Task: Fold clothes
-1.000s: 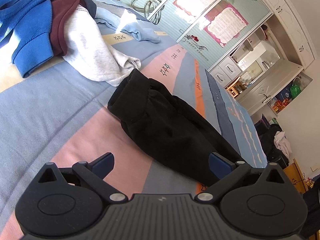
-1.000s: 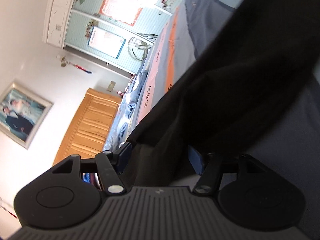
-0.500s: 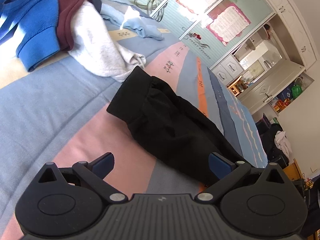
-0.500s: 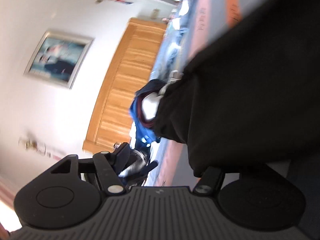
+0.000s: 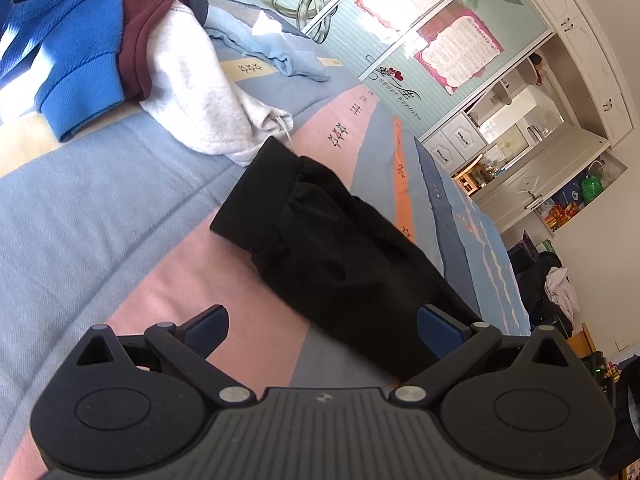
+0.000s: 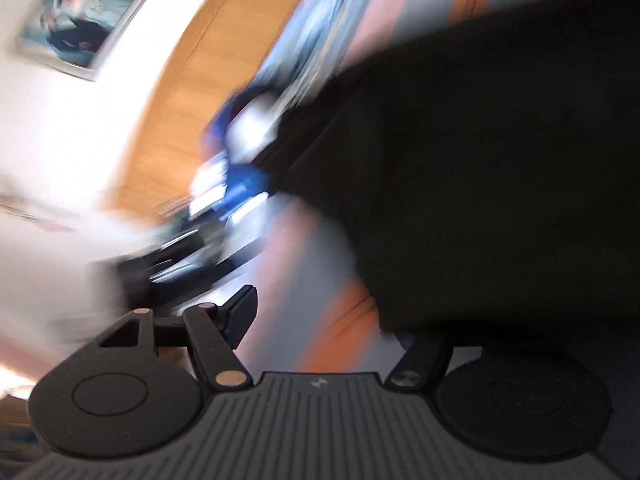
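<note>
The black garment (image 5: 344, 264) lay on the striped bedspread (image 5: 100, 216), its long axis running from its cuffed end beside the grey sweatshirt (image 5: 200, 92) back to the left gripper (image 5: 320, 332), the nearer one. Those fingers stood apart, empty, one beside the cloth. The right gripper (image 6: 332, 320) was also spread, empty, the cloth over one finger.

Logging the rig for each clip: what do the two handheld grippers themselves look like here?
Both look alike. The left gripper has a matte black ribbed body with a small logo, two round black housings, black linkage arms on silver pins, and dark blue pads on the jaws. The right gripper shows the same black ribbed body, discs and silver pins; its view is blurred. No cables, hands or sleeves are visible.
</note>
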